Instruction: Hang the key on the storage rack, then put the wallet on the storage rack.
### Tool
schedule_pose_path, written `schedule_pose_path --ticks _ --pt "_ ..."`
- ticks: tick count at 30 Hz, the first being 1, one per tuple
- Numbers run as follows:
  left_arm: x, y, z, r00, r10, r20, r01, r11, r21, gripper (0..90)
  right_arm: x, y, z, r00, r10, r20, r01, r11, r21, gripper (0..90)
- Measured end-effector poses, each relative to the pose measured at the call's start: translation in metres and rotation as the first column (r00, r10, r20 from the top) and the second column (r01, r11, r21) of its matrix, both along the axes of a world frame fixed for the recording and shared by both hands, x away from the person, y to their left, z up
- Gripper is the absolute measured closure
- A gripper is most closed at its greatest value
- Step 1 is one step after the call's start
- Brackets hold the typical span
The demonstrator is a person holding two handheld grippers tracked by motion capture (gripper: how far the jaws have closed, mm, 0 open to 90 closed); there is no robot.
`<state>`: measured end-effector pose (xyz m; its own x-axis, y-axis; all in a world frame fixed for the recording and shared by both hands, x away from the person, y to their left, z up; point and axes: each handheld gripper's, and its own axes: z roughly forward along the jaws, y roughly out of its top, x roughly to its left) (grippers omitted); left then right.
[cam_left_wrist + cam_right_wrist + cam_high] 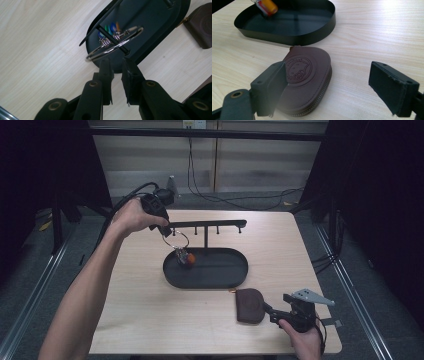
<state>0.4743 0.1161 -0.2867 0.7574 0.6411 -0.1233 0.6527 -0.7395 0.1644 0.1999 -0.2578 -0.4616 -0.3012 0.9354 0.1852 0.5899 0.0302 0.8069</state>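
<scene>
A metal key ring [179, 240] [112, 46] hangs on a peg at the left end of a black hook bar [215, 224]. Small charms, one of them orange [189, 258] [268, 6], dangle from it over the black oval tray [240, 275]. My left gripper [167, 231] [117, 65] is just short of the ring, its jaws a narrow gap apart with nothing between the pads. A brown zip pouch [249, 305] [307, 82] lies in front of the tray. My right gripper [270, 312] [329, 75] stands wide open at the pouch, the left jaw over its edge.
The tray [287, 37] holds the upright post of the hook bar, which carries several more pegs. The wooden table [150, 310] ends close behind my right hand. Cables run across the floor beyond the far edge.
</scene>
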Motion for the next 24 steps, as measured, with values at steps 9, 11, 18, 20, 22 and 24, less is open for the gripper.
schedule_pose_path --ticks 9,11,18,20,22,24 --pt "-0.008 0.020 0.007 0.9986 0.035 -0.039 -0.039 0.9936 -0.106 75.4 0.002 -0.001 -0.001 1.0000 -0.006 -0.006 0.006 1.000 0.000 15.0" --pt "-0.010 0.022 0.007 0.9985 0.033 -0.043 -0.038 0.9927 -0.114 74.3 0.002 -0.001 -0.001 1.0000 -0.007 -0.006 0.007 1.000 0.003 15.0" --pt "-0.025 0.038 0.014 0.9987 0.050 -0.014 -0.052 0.9800 -0.192 63.7 0.002 0.000 -0.001 1.0000 -0.004 -0.007 0.004 1.000 -0.003 15.0" --pt "-0.028 0.042 0.014 0.9981 0.062 -0.001 -0.060 0.9752 -0.213 57.9 0.002 0.000 -0.001 1.0000 -0.006 -0.007 0.006 1.000 -0.003 15.0" --pt "-0.031 0.045 0.014 0.9938 0.110 0.017 -0.103 0.9663 -0.236 54.2 0.002 -0.001 -0.001 1.0000 -0.006 -0.006 0.006 1.000 -0.003 15.0" --pt "-0.034 0.047 0.012 0.9941 0.107 0.016 -0.100 0.9626 -0.252 50.0 0.003 0.000 -0.001 0.9999 -0.008 -0.008 0.008 1.000 -0.004 15.0"
